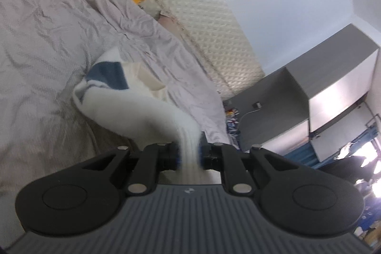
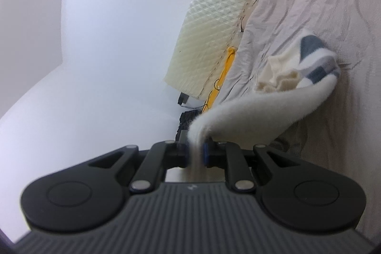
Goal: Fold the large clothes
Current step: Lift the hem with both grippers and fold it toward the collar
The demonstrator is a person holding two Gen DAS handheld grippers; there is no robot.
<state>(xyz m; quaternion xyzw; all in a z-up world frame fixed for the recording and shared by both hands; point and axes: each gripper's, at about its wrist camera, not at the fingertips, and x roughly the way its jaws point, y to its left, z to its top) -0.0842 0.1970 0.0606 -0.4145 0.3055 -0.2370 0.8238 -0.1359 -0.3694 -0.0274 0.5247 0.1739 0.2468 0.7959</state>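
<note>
Both black grippers, left [image 1: 189, 154] and right [image 2: 196, 154], clamped on fluffy white blue-blocked sweater [image 1: 133, 97] over grey bedspread [image 1: 47, 27]; lift evenly, keep hem taut.

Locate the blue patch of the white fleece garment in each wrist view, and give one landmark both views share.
Left wrist: the blue patch sits left of centre, on the far end of the white fleece garment, which the left gripper clamps.
Right wrist: the patch lies at the right edge, above the right gripper, which is shut on the same garment.
Shared landmark: the cream quilted headboard.
</note>
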